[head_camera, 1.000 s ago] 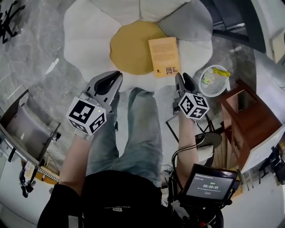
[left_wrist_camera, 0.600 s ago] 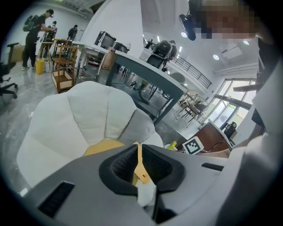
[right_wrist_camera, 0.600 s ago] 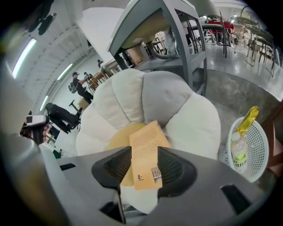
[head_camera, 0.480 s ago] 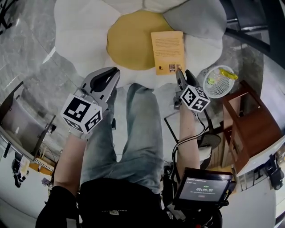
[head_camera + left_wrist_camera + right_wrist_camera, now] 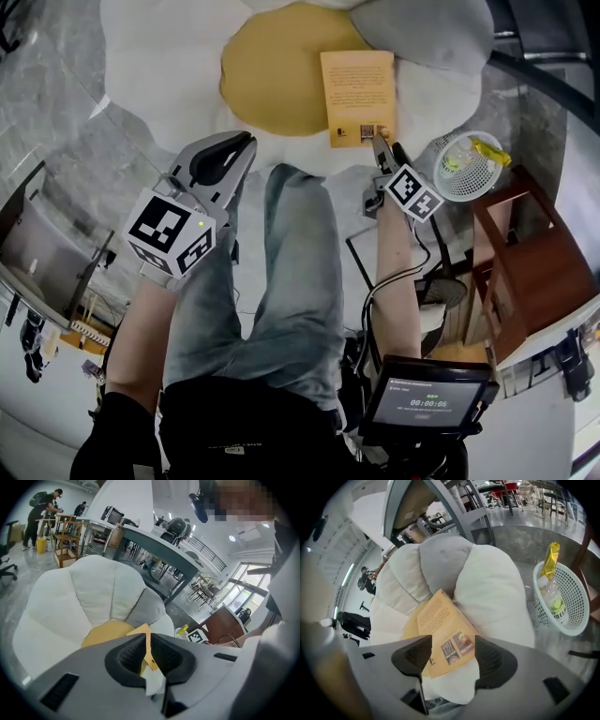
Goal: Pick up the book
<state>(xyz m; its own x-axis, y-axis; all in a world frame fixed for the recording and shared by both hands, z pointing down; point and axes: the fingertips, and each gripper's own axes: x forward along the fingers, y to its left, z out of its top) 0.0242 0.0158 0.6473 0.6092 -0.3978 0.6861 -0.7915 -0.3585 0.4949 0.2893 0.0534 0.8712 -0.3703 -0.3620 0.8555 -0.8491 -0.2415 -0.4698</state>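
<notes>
A tan paperback book lies flat on a flower-shaped floor cushion, across the edge of its yellow centre. My right gripper hangs over the book's near right corner. In the right gripper view its jaws are opening. The right gripper is open, and the book shows in the gap, with no pad touching it. My left gripper hovers over the cushion's near edge, left of the book, shut on nothing. In the left gripper view only a sliver of the book shows past the left gripper.
A white mesh basket with wrappers stands on the floor right of the cushion, next to a brown wooden cabinet. The person's jeans-clad leg lies between the two grippers. A small screen sits low at the right. Grey stone floor surrounds the cushion.
Both grippers have come down toward the cushion. The right one reached the book's near corner, rolled, and its jaws spread apart. The book has not moved.
</notes>
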